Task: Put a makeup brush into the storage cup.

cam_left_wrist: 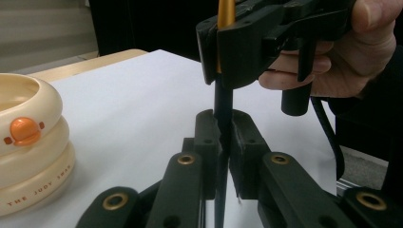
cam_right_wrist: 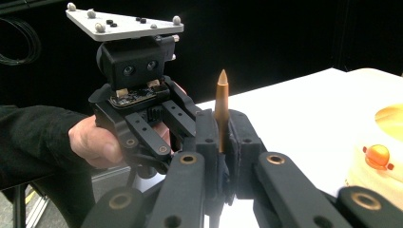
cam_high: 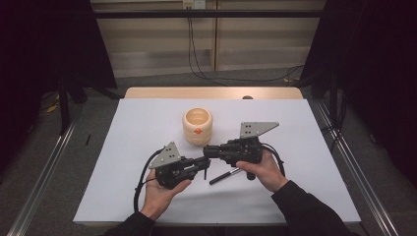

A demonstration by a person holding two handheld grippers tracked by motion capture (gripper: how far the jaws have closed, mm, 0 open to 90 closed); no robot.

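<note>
The counter (cam_high: 147,196), covered in white, carries a cream ribbed cup (cam_high: 197,126) with an orange knob near its middle. In front of the cup the person's two hands meet tip to tip. The right hand-held gripper (cam_high: 210,151) has its jaws pressed together on the gold-tipped end of a pen (cam_right_wrist: 222,102), pinching it upright in the right gripper view. The left hand-held gripper (cam_high: 202,162) pinches the dark lower barrel of the same pen just below. A black pen cap (cam_high: 224,176) lies on the counter beneath the right hand.
</note>
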